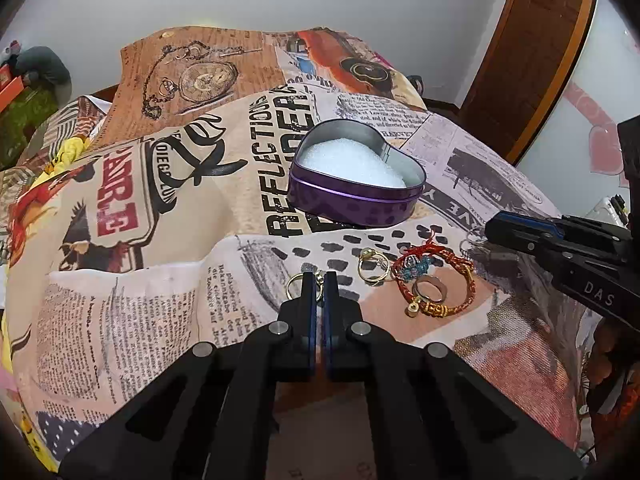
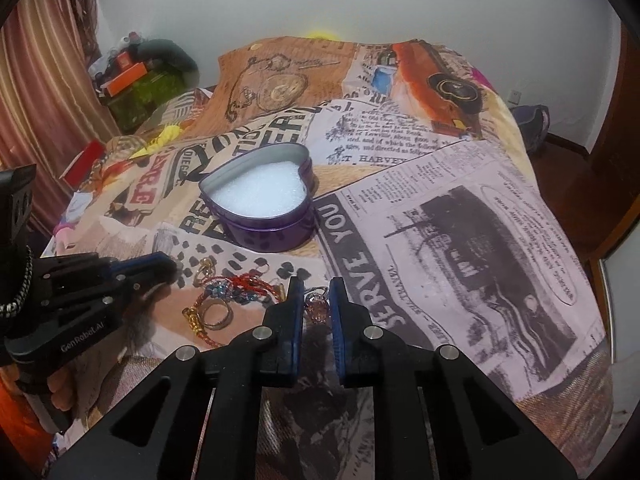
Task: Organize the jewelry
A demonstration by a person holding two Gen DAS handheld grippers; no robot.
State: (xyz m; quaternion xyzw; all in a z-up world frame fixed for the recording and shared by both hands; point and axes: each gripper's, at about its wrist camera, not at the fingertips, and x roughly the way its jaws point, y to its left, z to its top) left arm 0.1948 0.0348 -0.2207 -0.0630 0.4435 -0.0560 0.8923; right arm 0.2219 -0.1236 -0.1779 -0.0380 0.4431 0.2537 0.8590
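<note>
The left gripper (image 1: 319, 280) has its fingers nearly together, pinched on a small gold ring (image 1: 297, 282) that lies on the printed cloth (image 1: 160, 320) at the fingertips. The right gripper (image 2: 316, 296) stands with its fingers apart, a pinkish ring (image 2: 315, 300) resting on the cloth in the gap between them. Between the two grippers lies the rest of the jewelry: a red and gold braided bracelet (image 1: 440, 276) with a blue bead cluster, a gold ring with a knob (image 1: 370, 266), and a plain band (image 1: 430, 290) inside the bracelet's loop. Beyond the pile sits an open purple heart-shaped tin (image 1: 356, 200), lined with white foam.
</note>
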